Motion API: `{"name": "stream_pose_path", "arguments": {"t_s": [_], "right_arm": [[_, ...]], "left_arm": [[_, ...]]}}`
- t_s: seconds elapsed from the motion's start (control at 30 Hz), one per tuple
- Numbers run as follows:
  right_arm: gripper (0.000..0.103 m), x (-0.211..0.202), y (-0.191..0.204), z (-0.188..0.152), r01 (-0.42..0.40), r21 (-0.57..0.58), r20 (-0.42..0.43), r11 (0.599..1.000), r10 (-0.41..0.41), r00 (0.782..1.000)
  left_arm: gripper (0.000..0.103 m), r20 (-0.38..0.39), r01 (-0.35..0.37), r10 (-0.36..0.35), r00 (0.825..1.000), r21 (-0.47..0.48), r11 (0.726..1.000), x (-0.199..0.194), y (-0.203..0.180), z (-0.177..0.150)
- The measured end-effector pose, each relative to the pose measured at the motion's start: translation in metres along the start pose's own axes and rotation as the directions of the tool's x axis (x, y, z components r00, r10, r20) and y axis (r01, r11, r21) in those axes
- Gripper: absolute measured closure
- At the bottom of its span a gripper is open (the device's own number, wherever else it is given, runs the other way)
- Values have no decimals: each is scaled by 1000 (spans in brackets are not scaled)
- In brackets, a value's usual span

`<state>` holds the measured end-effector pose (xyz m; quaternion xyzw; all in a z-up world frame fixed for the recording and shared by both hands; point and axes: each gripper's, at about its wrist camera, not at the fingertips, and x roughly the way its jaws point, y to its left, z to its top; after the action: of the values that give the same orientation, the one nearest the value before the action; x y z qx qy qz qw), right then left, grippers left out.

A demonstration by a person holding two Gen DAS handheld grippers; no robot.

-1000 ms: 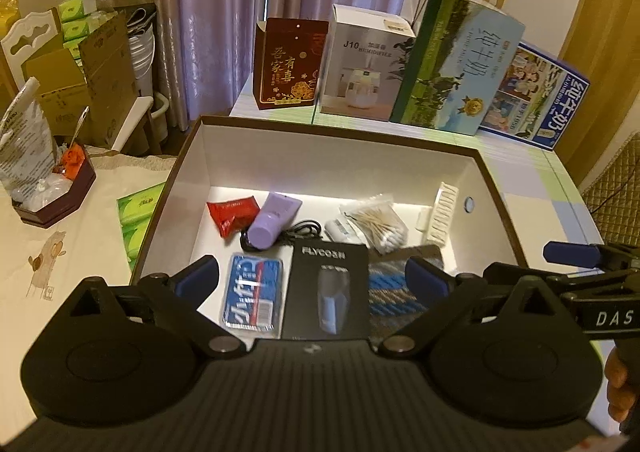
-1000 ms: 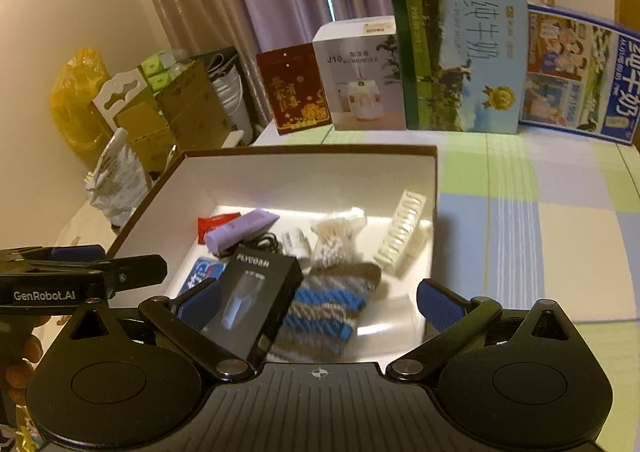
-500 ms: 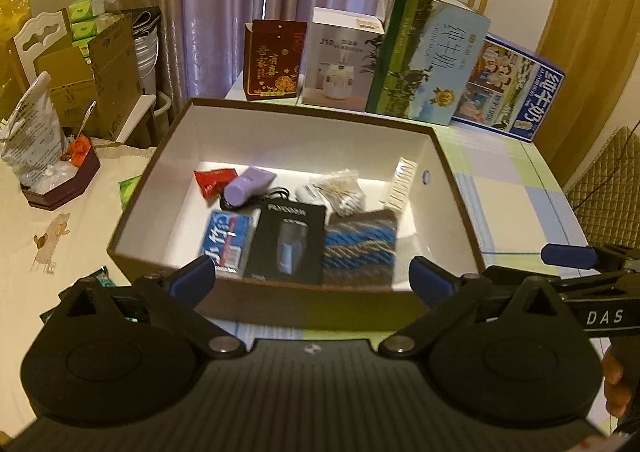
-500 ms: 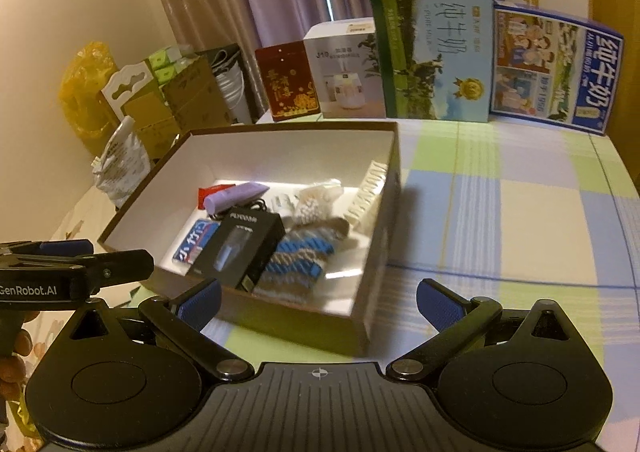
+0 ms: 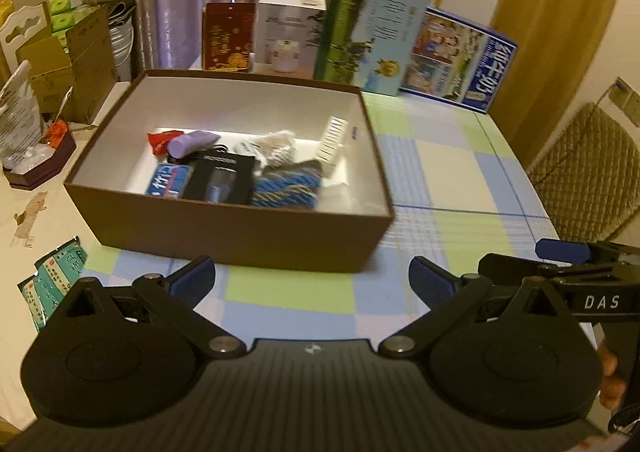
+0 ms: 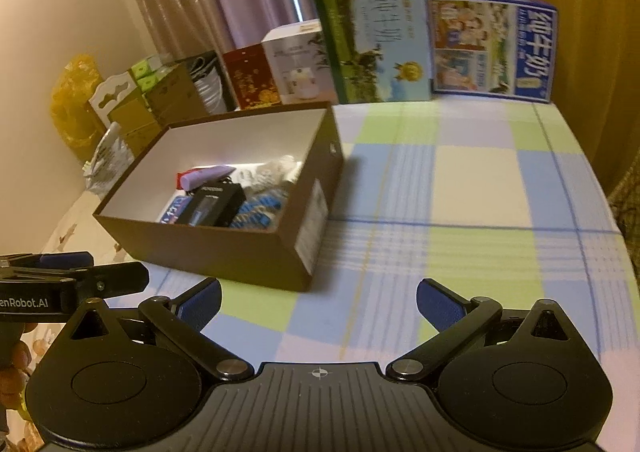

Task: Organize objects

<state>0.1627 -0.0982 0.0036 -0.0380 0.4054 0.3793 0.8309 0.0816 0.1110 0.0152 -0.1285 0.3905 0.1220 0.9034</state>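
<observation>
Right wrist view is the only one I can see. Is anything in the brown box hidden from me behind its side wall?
Observer: Yes. The left wrist view shows a white comb-like piece leaning against the inner right wall of the brown box.
Operator: And what lies left of the box, past the edge of my picture?
Observer: There, green printed packets lie on the table near the box's front left corner, not touching it.
Operator: Is the other claw holding anything? I only see it side-on.
Observer: No. The left claw is open and empty, in front of the box.
</observation>
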Motion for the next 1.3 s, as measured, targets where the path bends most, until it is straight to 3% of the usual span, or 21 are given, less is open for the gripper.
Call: {"name": "stream_pose_path", "arguments": {"t_s": [0.57, 1.3], "right_arm": [[2, -76, -43, -51, 74, 68, 32, 995, -76, 997], [2, -143, -75, -105, 143, 134, 43, 981, -150, 988]], "left_arm": [[2, 14, 64, -66, 998, 85, 994, -28, -69, -44], [2, -7, 125, -126, 992, 148, 981, -54, -123, -88]]}}
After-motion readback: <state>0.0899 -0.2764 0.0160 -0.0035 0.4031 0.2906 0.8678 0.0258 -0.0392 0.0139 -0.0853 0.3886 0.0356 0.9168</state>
